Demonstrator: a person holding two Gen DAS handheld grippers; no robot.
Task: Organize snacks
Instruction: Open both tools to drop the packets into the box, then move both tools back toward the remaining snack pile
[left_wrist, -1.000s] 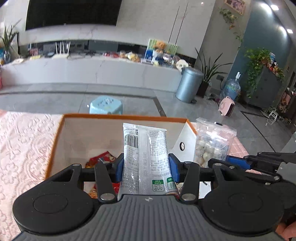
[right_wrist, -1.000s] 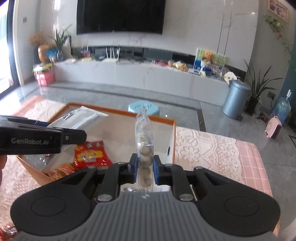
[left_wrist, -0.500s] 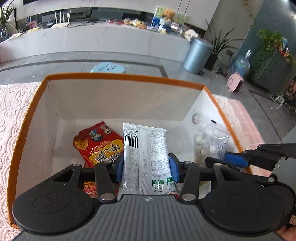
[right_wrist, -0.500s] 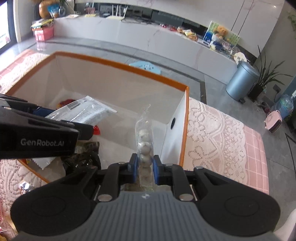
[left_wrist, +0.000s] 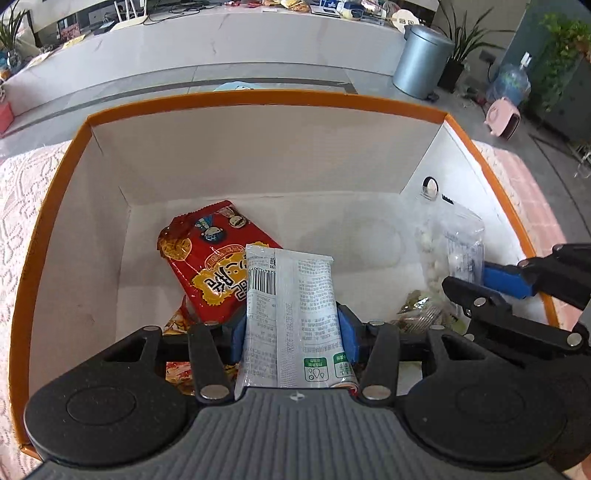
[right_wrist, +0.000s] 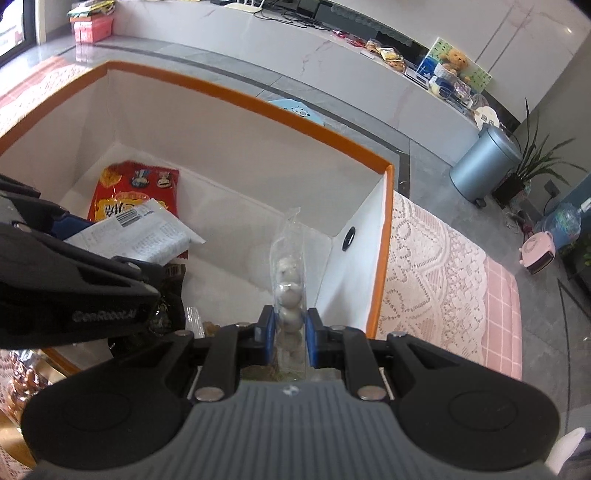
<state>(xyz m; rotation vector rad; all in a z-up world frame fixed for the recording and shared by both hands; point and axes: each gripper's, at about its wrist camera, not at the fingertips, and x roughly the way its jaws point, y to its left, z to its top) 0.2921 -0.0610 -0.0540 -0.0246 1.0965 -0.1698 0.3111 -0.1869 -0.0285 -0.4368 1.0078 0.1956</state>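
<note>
Both grippers have dropped into the box (left_wrist: 51, 206): left gripper (left_wrist: 291, 332) pinches a white packet (left_wrist: 291, 295), right gripper (right_wrist: 290, 338) a clear bag (right_wrist: 290, 280) (red packet (left_wrist: 210, 258) at 11 o'clock).

Glossy red foil packet (left_wrist: 216, 258); lace tablecloth (right_wrist: 432, 280)

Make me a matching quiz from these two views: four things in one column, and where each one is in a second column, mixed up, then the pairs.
Things:
1. silver packet
2. clear bag
3. red packet
4. bin

Places:
A. lying on the floor of the box
B. standing on the room floor outside the box
C. clamped in the left hand-held gripper
D. clamped in the right hand-held gripper

Pairs: 1-C, 2-D, 3-A, 4-B
</note>
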